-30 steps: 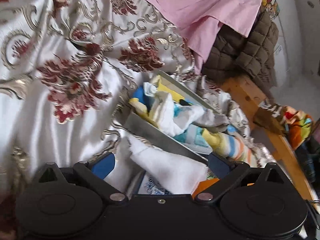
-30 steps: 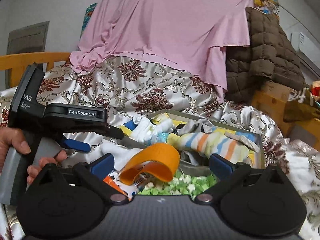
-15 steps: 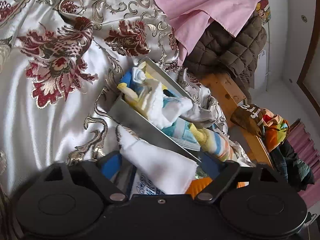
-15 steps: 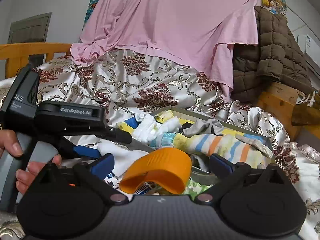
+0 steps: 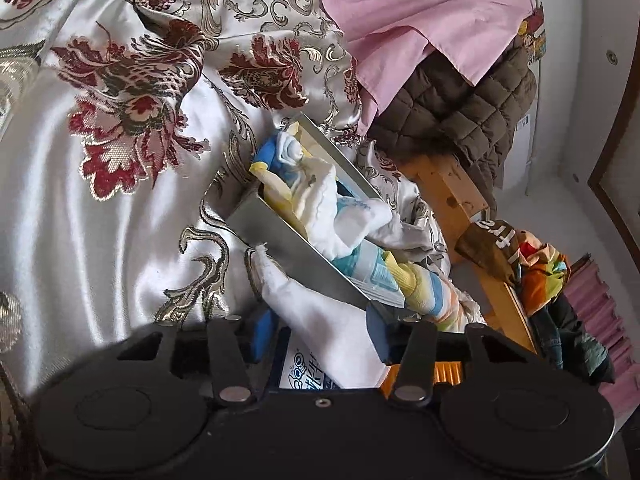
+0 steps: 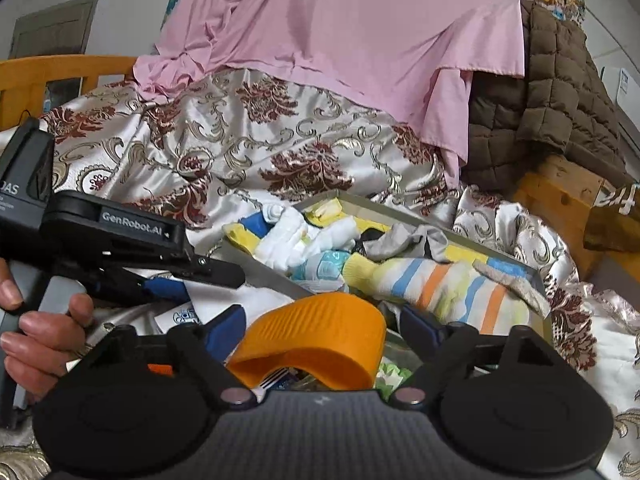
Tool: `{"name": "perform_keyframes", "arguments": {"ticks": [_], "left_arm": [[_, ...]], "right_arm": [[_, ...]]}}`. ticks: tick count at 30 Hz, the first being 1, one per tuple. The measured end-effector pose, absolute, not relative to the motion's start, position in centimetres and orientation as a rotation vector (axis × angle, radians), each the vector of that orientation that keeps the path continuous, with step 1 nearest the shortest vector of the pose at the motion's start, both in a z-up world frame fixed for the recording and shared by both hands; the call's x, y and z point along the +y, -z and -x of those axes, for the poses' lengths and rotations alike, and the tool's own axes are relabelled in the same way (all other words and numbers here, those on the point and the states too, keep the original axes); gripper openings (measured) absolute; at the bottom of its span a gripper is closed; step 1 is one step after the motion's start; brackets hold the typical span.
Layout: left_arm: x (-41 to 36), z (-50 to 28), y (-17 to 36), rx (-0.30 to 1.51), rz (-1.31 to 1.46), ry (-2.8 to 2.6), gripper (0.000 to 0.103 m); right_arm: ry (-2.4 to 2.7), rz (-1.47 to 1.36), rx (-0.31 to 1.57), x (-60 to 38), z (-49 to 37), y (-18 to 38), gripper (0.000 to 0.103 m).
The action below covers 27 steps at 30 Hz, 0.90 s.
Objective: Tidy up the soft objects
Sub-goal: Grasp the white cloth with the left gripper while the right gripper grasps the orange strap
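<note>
A grey metal tray [image 5: 280, 236] [image 6: 400, 210] lies on the patterned bedspread, filled with several socks and cloths, among them a striped sock [image 6: 440, 284] [image 5: 424, 288]. My left gripper [image 5: 320, 332] is shut on a white cloth [image 5: 316, 320] just outside the tray's near wall; it shows in the right wrist view [image 6: 192, 280] at left. My right gripper [image 6: 324, 328] is open around an orange curved piece [image 6: 316, 336] and does not squeeze it.
A pink sheet [image 6: 340, 32] and a brown quilted jacket [image 6: 548, 92] lie behind the tray. A wooden bed frame [image 5: 452, 192] runs at the right with coloured clothes [image 5: 544, 272] beyond it. A printed packet [image 5: 308, 372] lies under the white cloth.
The left gripper has risen and tilted with the white cloth, so the tray sits farther off. The right gripper has lifted a little; the orange piece stays between its fingers.
</note>
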State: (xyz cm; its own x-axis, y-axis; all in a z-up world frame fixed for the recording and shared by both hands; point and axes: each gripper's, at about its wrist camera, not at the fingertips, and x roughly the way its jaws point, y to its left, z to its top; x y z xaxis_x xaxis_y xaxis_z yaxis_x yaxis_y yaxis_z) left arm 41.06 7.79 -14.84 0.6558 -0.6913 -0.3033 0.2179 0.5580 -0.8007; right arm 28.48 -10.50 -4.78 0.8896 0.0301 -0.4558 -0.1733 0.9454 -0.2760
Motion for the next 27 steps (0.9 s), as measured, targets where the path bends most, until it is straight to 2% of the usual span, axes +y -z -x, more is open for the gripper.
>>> {"name": "perform_keyframes", "arguments": {"ticks": [3,14,20,27], "left_arm": [[7.7,-40.7,14.6,0.643,0.796,0.574,0.043],[6.4,-41.4,14.4,0.654,0.695,0.560,0.044],[6.1,-41.0,14.3,0.632,0.652,0.514,0.023],[5.6,-40.0,13.6,0.589,0.573,0.481,0.018]], "right_arm": [[-0.110,0.303,0.476,-10.6,-28.6,5.0,0.082],[-0.118,0.297,0.478,-10.5,-28.9,5.4,0.081],[-0.124,0.311,0.479,-10.1,-29.0,5.4,0.080],[-0.136,0.261,0.483,-10.6,-29.3,5.0,0.080]]}}
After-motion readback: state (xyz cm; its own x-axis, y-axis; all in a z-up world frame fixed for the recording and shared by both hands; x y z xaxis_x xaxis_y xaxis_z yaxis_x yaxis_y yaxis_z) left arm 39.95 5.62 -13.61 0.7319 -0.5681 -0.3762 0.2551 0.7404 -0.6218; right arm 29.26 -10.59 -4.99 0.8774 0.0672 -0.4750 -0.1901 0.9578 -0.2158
